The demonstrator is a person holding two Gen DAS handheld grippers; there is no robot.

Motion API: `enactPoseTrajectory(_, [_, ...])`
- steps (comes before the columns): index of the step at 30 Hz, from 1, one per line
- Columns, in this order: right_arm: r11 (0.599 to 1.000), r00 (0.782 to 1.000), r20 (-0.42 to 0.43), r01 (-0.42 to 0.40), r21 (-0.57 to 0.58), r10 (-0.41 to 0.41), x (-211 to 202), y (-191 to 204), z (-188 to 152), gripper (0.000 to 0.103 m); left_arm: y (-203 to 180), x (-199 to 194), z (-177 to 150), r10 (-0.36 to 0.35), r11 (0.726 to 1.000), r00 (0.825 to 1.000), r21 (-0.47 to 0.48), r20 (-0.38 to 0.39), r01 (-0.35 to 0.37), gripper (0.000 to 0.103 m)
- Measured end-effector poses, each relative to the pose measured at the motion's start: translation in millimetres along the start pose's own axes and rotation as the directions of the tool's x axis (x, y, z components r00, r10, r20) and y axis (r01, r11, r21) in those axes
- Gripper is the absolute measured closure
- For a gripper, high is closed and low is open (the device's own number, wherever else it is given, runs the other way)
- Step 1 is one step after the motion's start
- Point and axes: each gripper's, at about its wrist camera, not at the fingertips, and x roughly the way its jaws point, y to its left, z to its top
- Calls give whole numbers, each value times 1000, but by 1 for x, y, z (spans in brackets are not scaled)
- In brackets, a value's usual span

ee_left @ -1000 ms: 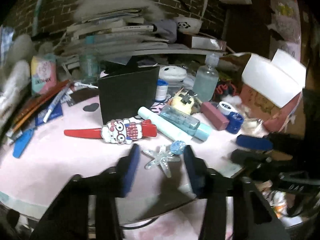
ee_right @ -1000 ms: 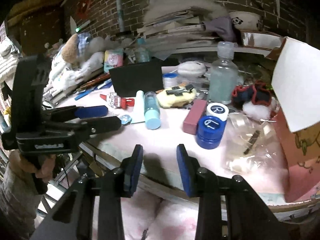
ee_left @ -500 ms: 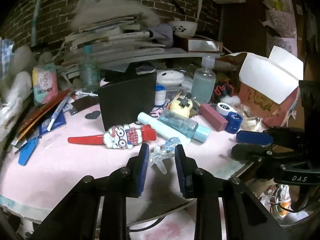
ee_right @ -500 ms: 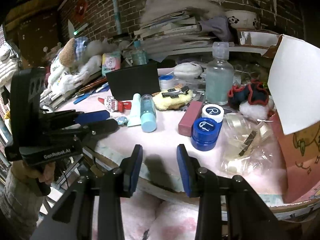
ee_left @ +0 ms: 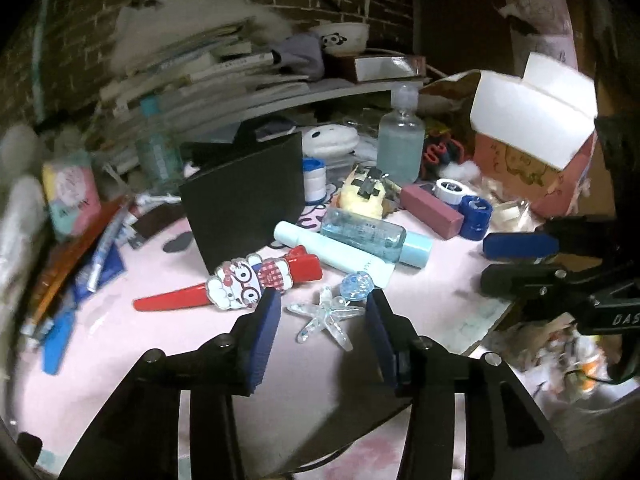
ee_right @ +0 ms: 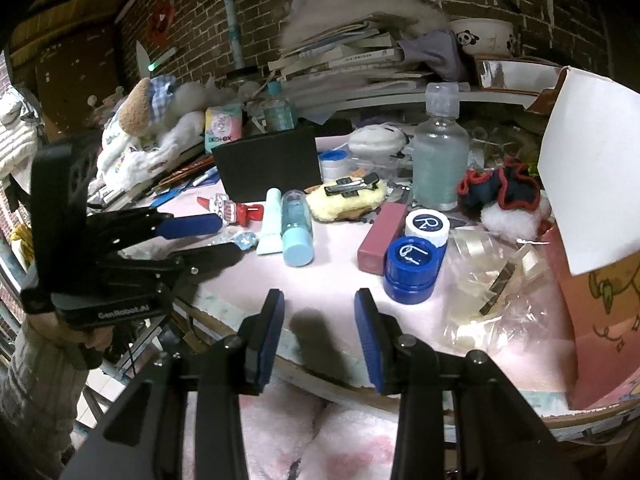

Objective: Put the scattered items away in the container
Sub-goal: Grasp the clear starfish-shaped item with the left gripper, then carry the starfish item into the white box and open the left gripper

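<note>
A clear starfish hair clip (ee_left: 326, 317) with a blue gem lies on the pink table, between the open fingers of my left gripper (ee_left: 322, 316), untouched. Behind it lie a red cartoon hair clip (ee_left: 236, 282), a pale blue tube (ee_left: 334, 254) and a blue bottle (ee_left: 374, 236). My right gripper (ee_right: 318, 310) is open and empty at the table's front edge, before a blue and white lens case (ee_right: 414, 266). The pink open box (ee_left: 532, 160) stands at the right; it also shows in the right wrist view (ee_right: 596, 280).
A black card (ee_left: 246, 196) stands upright mid-table. A clear bottle (ee_right: 440, 156), a mauve box (ee_right: 380, 236), a yellow sponge with clips (ee_right: 348, 198), a crumpled plastic bag (ee_right: 496, 288), pens and stacked books crowd the table.
My left gripper closed half a second ago and has now opened wide again around the starfish clip. The right gripper has barely moved.
</note>
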Motion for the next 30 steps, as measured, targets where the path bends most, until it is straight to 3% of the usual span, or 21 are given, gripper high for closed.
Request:
enactPoseTrajectory(13, [1000,1000,3,-5,4,5,0,0,1,69,4,-3,-1,-57,998,998,-14,6,57,68])
enactPoseTrajectory(22, [1000,1000,7,-1,15,1,1,-3,1,69,-2,-21,13,-75,997,994,-23,75,77,68])
enactPoseTrajectory(26, [1000,1000,20,16,9,-17,0,-2,1,69,-9,-35,38,-136,990,982,-15,132,139,68])
enactPoseTrajectory(30, [999,999,28,38,27,-38,1,-6,1,69,-23,-47,75,-212,977,959,25,190,211,68])
